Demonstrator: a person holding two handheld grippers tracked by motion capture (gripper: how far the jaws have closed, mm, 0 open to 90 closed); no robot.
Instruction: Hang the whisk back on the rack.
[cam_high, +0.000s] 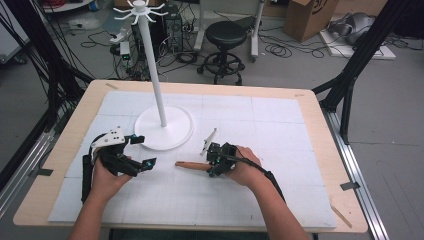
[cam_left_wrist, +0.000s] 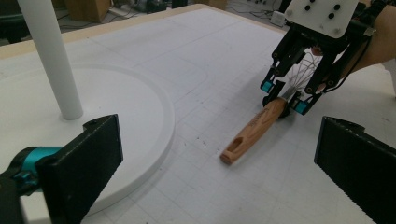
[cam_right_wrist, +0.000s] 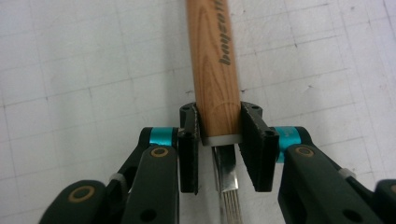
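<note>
A whisk with a wooden handle (cam_high: 191, 165) lies on the white gridded mat, its handle pointing left. My right gripper (cam_high: 212, 165) is shut on the handle's wire end. In the right gripper view the black pads (cam_right_wrist: 188, 140) press both sides of the handle (cam_right_wrist: 215, 70) just above the metal collar. In the left gripper view the handle (cam_left_wrist: 254, 130) slants toward me and the wires (cam_left_wrist: 308, 63) sit inside the right gripper (cam_left_wrist: 282, 100). My left gripper (cam_high: 144, 151) stands open with nothing between its fingers (cam_left_wrist: 84, 158), left of the whisk.
A white stand with a round base (cam_high: 165, 132) and a tall pole (cam_high: 152, 65) topped by hooks stands just behind the left gripper. The mat (cam_high: 260, 115) covers a wooden table (cam_high: 320, 145). A stool (cam_high: 226, 35) and a cardboard box (cam_high: 310, 15) stand on the floor beyond.
</note>
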